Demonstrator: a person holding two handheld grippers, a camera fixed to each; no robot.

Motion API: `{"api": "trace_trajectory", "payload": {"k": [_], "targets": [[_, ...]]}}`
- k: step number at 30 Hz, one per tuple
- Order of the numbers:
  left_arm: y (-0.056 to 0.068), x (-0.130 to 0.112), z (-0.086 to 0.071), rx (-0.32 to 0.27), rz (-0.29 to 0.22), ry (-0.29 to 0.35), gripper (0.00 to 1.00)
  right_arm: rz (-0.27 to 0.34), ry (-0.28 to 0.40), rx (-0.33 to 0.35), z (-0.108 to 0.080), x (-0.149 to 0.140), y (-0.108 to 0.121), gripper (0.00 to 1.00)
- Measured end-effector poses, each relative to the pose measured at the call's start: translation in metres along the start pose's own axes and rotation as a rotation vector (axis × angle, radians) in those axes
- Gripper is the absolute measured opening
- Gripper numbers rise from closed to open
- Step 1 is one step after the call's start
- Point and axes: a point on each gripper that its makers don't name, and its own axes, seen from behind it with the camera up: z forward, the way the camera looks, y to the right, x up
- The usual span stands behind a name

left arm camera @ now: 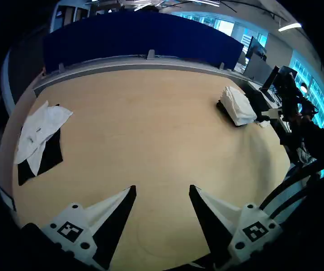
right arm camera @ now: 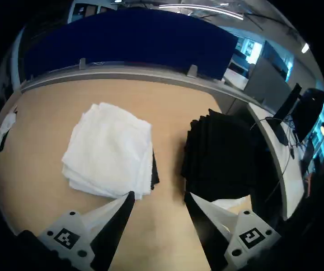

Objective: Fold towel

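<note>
Left gripper [left arm camera: 162,189] and right gripper [right arm camera: 159,195], both with jaws apart and empty. The loose white towel [left arm camera: 42,128] lies crumpled at the table's [left arm camera: 162,126] left edge, long axis near-to-far, seemingly nearer the left gripper. The right gripper view shows the folded white stack [right arm camera: 110,151] close ahead, with a black stack [right arm camera: 220,158] beside it.

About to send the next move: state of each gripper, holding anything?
Left gripper: open, holding nothing.
Right gripper: open, holding nothing, near the folded white towels.
</note>
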Motion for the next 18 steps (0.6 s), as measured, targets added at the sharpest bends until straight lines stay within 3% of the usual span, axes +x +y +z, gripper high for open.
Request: {"api": "trace_trajectory", "payload": {"k": [9,18], "targets": [[0.000,0.002,0.000,0.003,0.000,0.002,0.87,0.013,0.053,0.055,0.000,0.027,-0.018,0.85],[-0.005,0.002,-0.002,0.020,-0.011,0.004,0.87,-0.014,0.087,0.133,0.017,0.060,-0.055,0.86]]}}
